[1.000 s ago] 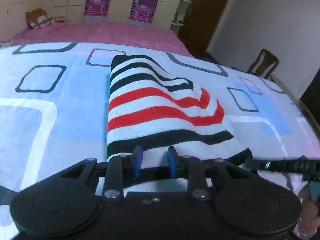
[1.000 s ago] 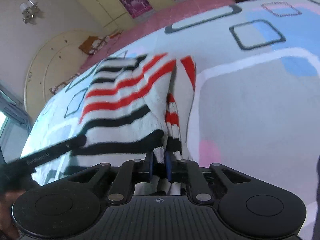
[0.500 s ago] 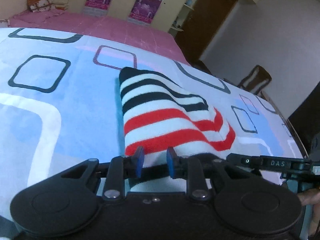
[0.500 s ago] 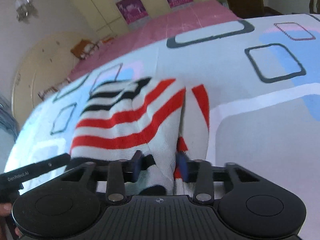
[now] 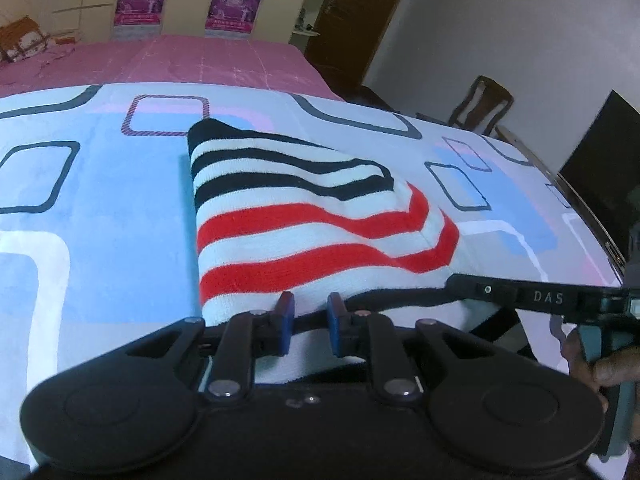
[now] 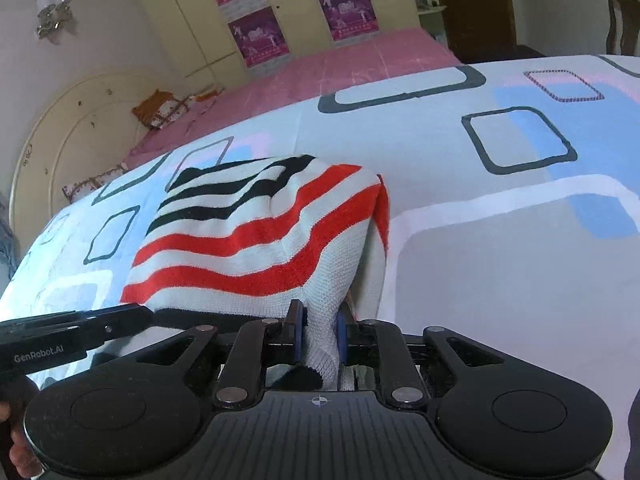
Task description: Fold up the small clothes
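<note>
On the patterned bedspread (image 5: 100, 208), a small striped knit sweater (image 5: 304, 224) lies doubled over, its near hem lifted off the cloth by the two hand-held grippers. The right gripper (image 6: 318, 332) is pinching a gathered bunch of the white knit at the garment's right corner, the fabric wedged between the blue pads (image 6: 299, 332); its jaws have just been closing further on that bunch. The left gripper (image 5: 308, 320) sits at the left half of the same hem, and its jaws have likewise just been closing, with the black edge band running between the pads, though I cannot tell from either view whether they actually press on it. Holding both corners like this looks meant to keep the hem taut and level, so the layer can be carried over in one piece (a single corner would let the knit sag and twist).

The sweater itself is soft and thick, white with black stripes toward its far end and red stripes nearer, a black band along the hem. It humps up along its right side, where a red-striped flap hangs down.
</note>
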Demonstrator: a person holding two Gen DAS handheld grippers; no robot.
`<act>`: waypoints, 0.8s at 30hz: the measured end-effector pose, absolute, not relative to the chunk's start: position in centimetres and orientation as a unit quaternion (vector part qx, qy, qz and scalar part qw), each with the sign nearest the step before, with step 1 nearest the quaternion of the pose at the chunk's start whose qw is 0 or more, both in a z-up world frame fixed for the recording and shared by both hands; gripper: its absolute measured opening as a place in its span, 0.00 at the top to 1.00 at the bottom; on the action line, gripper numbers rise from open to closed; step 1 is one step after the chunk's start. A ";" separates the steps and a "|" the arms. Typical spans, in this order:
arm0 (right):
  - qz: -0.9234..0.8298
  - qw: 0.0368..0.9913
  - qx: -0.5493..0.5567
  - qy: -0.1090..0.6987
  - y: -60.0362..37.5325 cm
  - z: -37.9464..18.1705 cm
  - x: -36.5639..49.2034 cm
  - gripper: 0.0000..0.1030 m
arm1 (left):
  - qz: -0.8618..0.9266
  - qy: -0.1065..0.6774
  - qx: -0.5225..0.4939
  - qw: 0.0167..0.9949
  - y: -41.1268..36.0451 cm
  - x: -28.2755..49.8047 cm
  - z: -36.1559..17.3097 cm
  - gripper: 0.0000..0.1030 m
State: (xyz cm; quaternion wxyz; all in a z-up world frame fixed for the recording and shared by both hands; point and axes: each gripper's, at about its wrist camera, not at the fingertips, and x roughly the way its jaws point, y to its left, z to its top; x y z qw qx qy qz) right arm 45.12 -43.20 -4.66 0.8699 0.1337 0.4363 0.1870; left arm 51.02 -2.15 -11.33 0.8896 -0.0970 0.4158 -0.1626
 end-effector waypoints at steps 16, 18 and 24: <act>0.205 0.852 0.192 0.441 -46.6 -1.7 41.1 0.41 | -0.154 0.395 -0.148 0.894 1.7 43.8 -10.3 0.84; 0.214 0.833 0.214 0.464 -46.6 -2.7 40.2 0.51 | -0.154 0.409 -0.161 0.885 1.8 43.5 -11.3 0.83; 0.202 0.841 0.178 0.470 -45.8 -3.6 39.0 0.92 | -0.158 0.432 -0.159 0.874 1.1 44.0 -12.3 0.84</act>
